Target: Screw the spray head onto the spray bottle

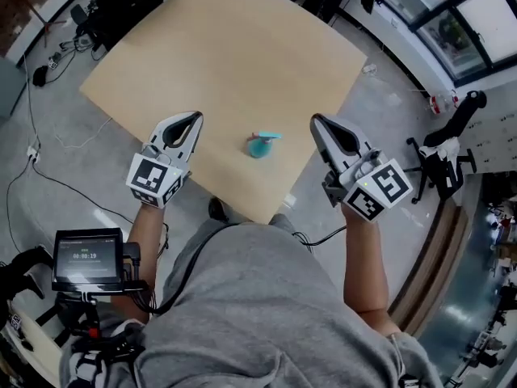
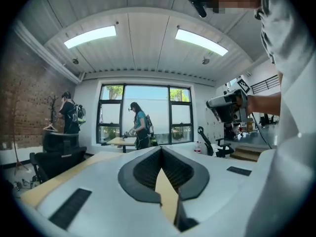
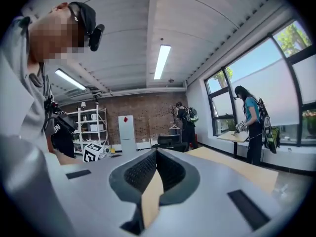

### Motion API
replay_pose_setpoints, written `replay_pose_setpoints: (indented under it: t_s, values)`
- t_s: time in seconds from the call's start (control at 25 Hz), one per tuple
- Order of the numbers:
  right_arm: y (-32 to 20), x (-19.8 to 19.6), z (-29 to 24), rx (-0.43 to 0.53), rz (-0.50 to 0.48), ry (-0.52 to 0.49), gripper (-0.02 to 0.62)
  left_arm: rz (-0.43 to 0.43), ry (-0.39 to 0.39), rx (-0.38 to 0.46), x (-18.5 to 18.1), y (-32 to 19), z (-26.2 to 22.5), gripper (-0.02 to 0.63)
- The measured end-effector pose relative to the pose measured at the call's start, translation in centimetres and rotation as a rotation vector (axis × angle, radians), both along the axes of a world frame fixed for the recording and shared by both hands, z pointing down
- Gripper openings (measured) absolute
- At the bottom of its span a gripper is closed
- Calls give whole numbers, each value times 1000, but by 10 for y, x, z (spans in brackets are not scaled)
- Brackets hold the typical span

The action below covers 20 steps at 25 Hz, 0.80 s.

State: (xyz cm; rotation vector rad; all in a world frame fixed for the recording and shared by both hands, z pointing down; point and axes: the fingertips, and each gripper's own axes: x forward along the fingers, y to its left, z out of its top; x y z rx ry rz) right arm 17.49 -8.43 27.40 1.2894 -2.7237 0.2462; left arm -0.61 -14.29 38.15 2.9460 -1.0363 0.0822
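1. At the far left, below the table, a small black screen with a lit display (image 1: 87,259) sits on a rig beside the person's left arm.
2. The left gripper (image 1: 195,120), white with a marker cube at its rear, hovers over the near left edge of the pale wooden square table (image 1: 234,47). In the left gripper view (image 2: 160,150) its jaws are clenched tip to tip – nothing sits between them, and only the tabletop shows through the gap behind the tips.
3. The small teal plastic spray bottle (image 1: 260,145) stands on the table toward its near corner, closer to the right edge. A teal spray head (image 1: 271,135) pointing right lies over its top; whether it is screwed on cannot be told. It lies between the two grippers, apart from both.
4. The right gripper (image 1: 316,120) hangs over the table's right edge. In the right gripper view (image 3: 155,152) its jaws are likewise pressed together and empty.
5. Farther right, a black office chair (image 1: 440,156) stands on the grey floor.
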Motion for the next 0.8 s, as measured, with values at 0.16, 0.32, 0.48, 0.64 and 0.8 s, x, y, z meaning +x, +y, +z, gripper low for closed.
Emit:
replay_pose_setpoints:
  t_s: [0.16, 0.32, 0.48, 0.64, 0.8]
  values:
    - [30, 7, -29, 98, 14, 32, 6, 5, 20, 75, 23, 23, -56, 5]
    - [75, 18, -47, 179, 6, 65, 6, -15, 11, 116, 41, 62, -87, 5]
    - [139, 54, -57, 220, -11, 82, 6, -48, 1, 107, 74, 126, -103, 5]
    - [182, 84, -67, 269, 9, 66, 6, -47, -19, 108, 104, 168, -107, 5]
    - [220, 101, -64, 267, 5, 56, 6, -61, -36, 111, 118, 213, -111, 5]
